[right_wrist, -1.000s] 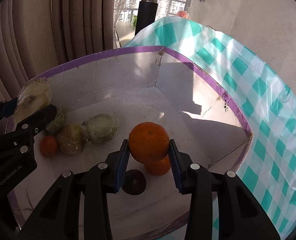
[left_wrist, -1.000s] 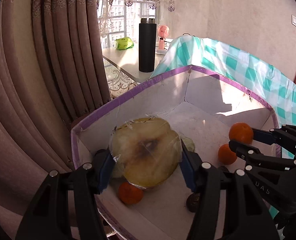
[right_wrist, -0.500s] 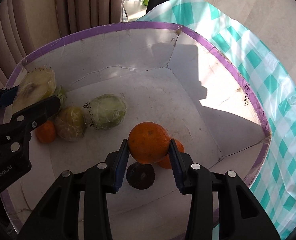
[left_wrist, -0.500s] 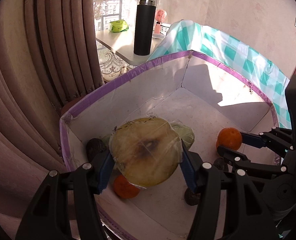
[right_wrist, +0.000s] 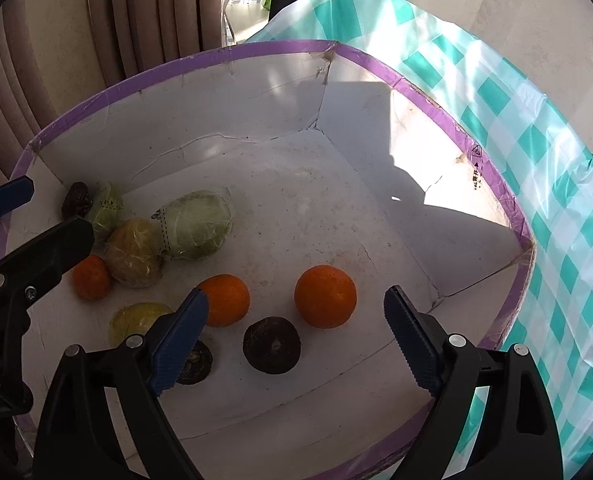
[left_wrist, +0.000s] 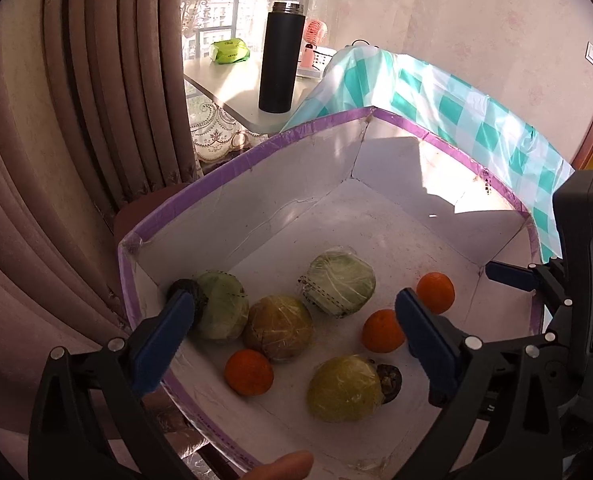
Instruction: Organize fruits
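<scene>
Left gripper (left_wrist: 292,322): jaws spread wide, holding nothing, poised above the near left part of the box.
Right gripper (right_wrist: 296,336): jaws spread wide, holding nothing — poised above the near right part of the box.
Box (right_wrist: 224,56): white cardboard with purple-taped rim; all fruit lies on its floor.
Yellow wrapped fruit (left_wrist: 344,388): film-wrapped, on the box floor near the front edge, between the left gripper's fingers in the left wrist view; a dark round fruit (left_wrist: 390,378) touches its right side.
Brownish wrapped fruit (left_wrist: 278,328): near the middle of the left-hand cluster, beside a small orange (left_wrist: 249,372).
Green wrapped fruits: one (left_wrist: 340,284) lies farther back; one (left_wrist: 222,310) sits in the left corner, touching another dark fruit (left_wrist: 182,286).
Large orange (right_wrist: 325,296): on the floor between the right gripper's fingers, not touched by either pad.
Second orange (right_wrist: 226,300): just beside the right gripper's left pad (right_wrist: 178,342).
Dark flat fruit (right_wrist: 271,345): in front of the two oranges, close to both.
Checked cloth (right_wrist: 496,92): teal and white, runs along the right side of the box.
Black flask (left_wrist: 281,58): upright on a pale table by the window.
</scene>
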`<act>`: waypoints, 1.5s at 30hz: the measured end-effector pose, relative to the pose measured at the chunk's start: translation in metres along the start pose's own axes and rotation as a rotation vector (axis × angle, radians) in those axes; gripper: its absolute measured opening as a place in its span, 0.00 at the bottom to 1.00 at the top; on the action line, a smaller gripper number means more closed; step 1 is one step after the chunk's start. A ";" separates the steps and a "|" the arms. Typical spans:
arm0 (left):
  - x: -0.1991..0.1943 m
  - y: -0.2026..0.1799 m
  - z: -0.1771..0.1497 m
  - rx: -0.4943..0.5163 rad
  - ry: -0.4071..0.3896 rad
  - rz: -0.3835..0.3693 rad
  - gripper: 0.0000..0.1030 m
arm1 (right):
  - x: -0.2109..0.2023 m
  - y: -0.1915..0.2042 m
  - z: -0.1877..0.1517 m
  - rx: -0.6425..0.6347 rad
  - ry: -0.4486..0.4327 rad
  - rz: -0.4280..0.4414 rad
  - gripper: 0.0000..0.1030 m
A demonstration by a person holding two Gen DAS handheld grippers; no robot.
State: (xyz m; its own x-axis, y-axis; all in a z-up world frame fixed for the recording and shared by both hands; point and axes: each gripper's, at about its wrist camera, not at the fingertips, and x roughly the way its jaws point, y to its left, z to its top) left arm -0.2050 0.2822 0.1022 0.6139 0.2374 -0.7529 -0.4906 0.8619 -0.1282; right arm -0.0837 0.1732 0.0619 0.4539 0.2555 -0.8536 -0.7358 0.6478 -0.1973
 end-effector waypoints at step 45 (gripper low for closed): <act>0.020 -0.003 0.003 0.053 0.107 0.094 0.98 | -0.012 -0.003 -0.008 -0.016 0.046 0.070 0.84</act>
State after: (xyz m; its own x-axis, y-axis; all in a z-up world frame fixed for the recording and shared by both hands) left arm -0.1892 0.2858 0.0897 0.4957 0.2715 -0.8250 -0.5079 0.8611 -0.0218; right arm -0.0908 0.1627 0.0685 0.3778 0.2666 -0.8867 -0.7730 0.6180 -0.1436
